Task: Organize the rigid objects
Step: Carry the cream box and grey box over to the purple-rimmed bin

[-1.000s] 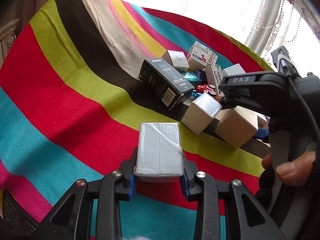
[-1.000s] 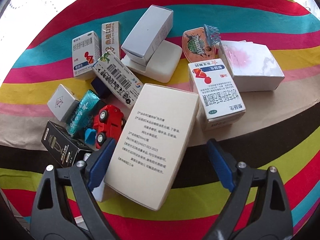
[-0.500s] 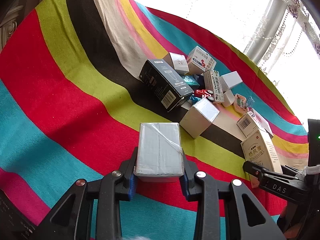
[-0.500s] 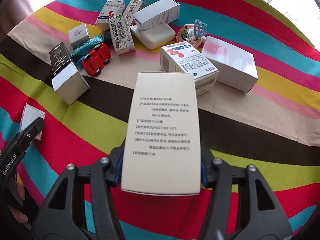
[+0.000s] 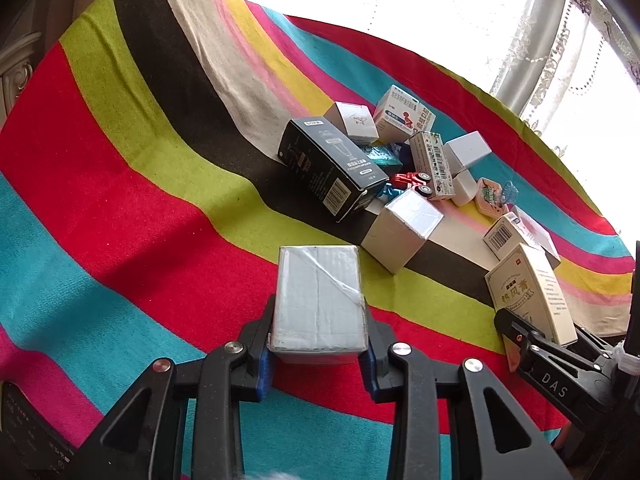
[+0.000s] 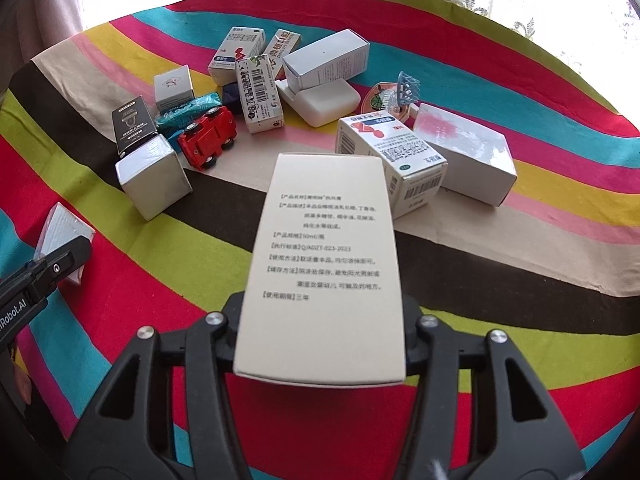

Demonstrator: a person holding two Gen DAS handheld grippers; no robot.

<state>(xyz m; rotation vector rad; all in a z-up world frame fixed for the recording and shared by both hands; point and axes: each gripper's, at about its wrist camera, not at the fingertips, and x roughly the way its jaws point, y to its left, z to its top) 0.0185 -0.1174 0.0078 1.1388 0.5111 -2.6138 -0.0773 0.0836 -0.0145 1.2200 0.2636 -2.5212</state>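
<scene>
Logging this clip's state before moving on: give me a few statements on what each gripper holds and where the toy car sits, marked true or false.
1. The left gripper is shut on a grey taped box. True.
2. The right gripper is open. False: it is shut on a beige printed box.
3. The red toy car stands on its wheels. False: it lies on its side.
4. The black box lies in the pile on the striped cloth. True.
</scene>
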